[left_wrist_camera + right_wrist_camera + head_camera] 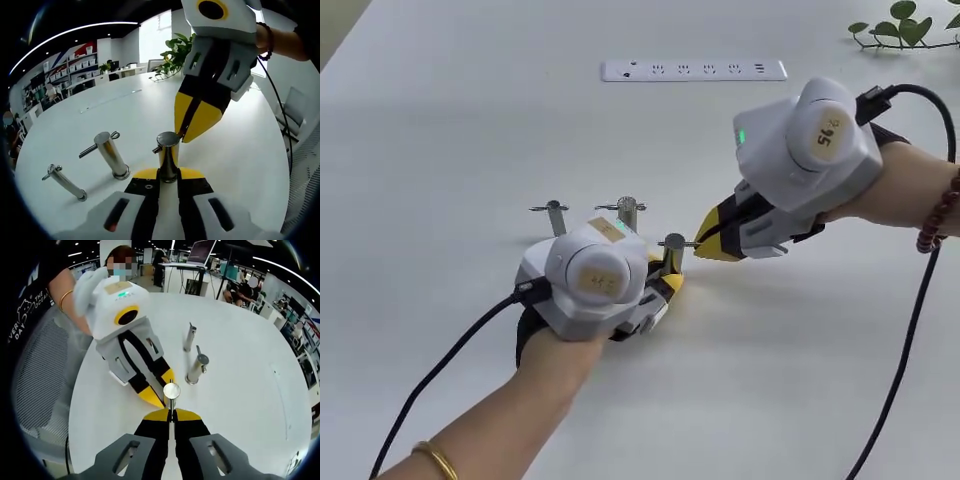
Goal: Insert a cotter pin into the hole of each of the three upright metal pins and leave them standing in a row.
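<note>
The far pin (64, 181) and middle pin (111, 156) are standing on the desk (240, 150) with cotters (90, 149) in, while the left tongs (167, 175) are gripping the third pin (168, 150) (the last one) and the right tongs (192, 131) are pinching its cotter (686, 243) at the hole.

The light is bright and even; it comes from ceiling lamps (80, 30) far above. On the white table (450, 150) the shadow under my right gripper (705, 248) is soft and weak. Both gripper views bend strongly at the edges.
</note>
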`<state>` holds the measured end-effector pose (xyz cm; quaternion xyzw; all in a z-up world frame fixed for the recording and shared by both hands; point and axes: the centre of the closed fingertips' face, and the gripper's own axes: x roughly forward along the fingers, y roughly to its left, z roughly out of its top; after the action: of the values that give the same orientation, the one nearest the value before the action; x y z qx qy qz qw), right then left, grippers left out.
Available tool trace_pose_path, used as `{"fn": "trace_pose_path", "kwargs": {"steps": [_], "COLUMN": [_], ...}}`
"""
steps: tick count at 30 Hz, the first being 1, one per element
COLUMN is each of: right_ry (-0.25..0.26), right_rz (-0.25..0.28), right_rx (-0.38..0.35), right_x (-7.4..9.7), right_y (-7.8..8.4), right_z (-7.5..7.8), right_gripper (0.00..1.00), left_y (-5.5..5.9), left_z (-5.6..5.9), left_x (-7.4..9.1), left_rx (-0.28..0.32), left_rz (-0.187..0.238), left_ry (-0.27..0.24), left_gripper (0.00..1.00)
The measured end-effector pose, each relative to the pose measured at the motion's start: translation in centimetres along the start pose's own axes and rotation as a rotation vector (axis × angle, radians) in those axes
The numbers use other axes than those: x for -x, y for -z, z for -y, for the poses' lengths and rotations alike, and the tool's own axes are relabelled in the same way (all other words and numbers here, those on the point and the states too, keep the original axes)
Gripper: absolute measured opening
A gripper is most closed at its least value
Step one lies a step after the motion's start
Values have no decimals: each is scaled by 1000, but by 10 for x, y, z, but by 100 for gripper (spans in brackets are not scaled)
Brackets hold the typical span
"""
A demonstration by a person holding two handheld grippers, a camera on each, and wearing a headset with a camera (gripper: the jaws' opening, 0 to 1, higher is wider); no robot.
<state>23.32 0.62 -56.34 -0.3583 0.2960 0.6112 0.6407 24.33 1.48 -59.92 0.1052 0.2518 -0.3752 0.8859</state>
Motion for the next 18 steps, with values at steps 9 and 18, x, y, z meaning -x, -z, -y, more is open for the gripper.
{"fn": "trace_pose_path", "kwargs": {"steps": [9, 18], "right_ry": [7, 14], "right_rz": [22, 30], "right_rx": [-12, -47], "right_x": [-2, 6], "right_y": [-4, -3], "right_z": [1, 1], "right_gripper": [0, 1], "left_y": [0, 0], "left_z": [0, 0], "left_x": [0, 0], "left_rx": [0, 3], "left_rz": [-1, -1], "left_ry": [-5, -6], "left_gripper": [11, 11]}}
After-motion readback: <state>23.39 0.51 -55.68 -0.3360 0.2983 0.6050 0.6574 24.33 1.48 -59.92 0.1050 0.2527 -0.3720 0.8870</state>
